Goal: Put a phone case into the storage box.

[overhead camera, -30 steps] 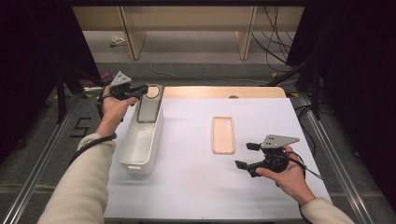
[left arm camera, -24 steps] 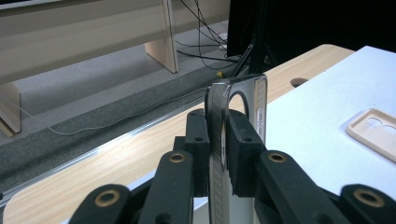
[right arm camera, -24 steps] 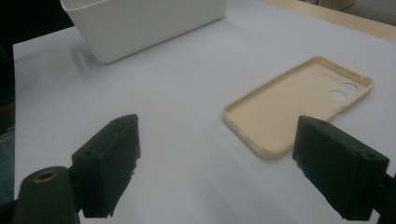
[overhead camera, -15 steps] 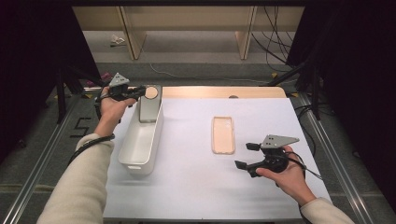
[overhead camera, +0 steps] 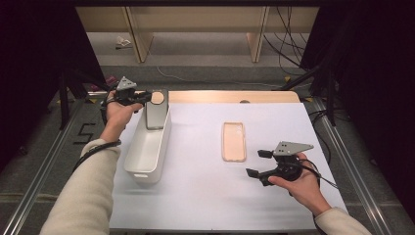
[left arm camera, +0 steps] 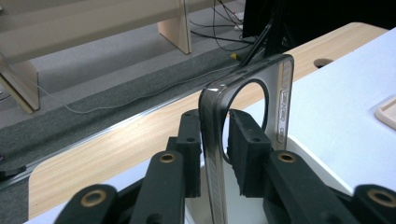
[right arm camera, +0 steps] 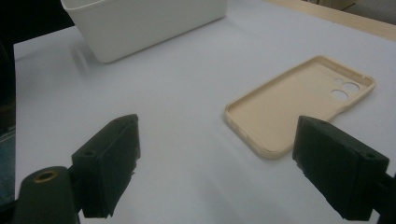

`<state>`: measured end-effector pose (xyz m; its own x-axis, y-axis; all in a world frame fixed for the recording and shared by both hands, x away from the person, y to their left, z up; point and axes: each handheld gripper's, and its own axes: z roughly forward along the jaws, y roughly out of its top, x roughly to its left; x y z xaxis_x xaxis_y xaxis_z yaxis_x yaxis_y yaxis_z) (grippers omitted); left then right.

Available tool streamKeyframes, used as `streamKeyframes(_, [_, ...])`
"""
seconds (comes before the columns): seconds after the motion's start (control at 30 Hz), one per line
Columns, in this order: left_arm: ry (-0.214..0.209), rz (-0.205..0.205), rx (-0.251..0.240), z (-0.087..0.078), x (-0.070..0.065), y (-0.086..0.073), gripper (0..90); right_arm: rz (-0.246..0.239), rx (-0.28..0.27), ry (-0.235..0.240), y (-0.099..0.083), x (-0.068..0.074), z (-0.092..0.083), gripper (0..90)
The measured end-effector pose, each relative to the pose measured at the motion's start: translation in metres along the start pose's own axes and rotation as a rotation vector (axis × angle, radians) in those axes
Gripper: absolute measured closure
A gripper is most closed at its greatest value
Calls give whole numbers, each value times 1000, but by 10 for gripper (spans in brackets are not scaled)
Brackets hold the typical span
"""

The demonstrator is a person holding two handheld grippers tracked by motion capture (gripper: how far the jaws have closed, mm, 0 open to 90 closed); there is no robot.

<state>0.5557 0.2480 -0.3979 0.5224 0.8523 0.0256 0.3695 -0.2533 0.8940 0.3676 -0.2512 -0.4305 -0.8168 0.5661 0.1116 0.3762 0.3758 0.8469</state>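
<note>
High view — white sheet (overhead camera: 195, 196) laid over a pale wooden table (overhead camera: 230, 96); grey carpeted floor, wooden furniture legs and loose cables beyond. White plastic bin (overhead camera: 147, 147), oblong with rounded corners, long axis running away from the person, at the sheet's left edge. Smoky grey translucent phone case (overhead camera: 155, 108) at the bin's far end, leaning, round camera cut-out uppermost, long axis in line with the bin. Left gripper (overhead camera: 142, 98) at the case's top, coming in from the left. Beige phone case (overhead camera: 233, 141) flat on the sheet, hollow side up, long axis pointing away, well apart from the bin. Right gripper (overhead camera: 257, 164) just beside its near corner, above the sheet.

Left gripper view — grey case (left arm camera: 243, 130) stands edge-on between the black jaws, glossy, ribbed side, button slots on the far rim. The jaws have just been easing apart; a gap shows at the right pad, the left pad close against the case.

Right gripper view — jaws spread wide, nothing between them; matte beige case (right arm camera: 299, 102) ahead, two small round lens holes at its far end; bin wall (right arm camera: 140, 23) behind.
</note>
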Motion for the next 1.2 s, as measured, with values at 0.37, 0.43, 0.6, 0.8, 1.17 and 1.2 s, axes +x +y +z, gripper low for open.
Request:
streamKeyframes(0.37, [59,-3,60,4,1,-1,690,-1,1,1,0,0,0,160])
streamKeyframes(0.43, [66,-3,67,5,1,-1,685,-1,1,2,0,0,0,160])
streamKeyframes(0.6, [81,9,85,5,2,-1,670,0,2,3,0,0,0,160])
streamKeyframes(0.8, [96,22,108,7,2,-1,621,-1,1,3,0,0,0,160])
streamKeyframes(1.17, [137,-7,132,8,-2,2,385,-1,1,3,0,0,0,160])
streamKeyframes(1.2, [142,-15,143,7,-3,2,365,-1,-1,3,0,0,0,160])
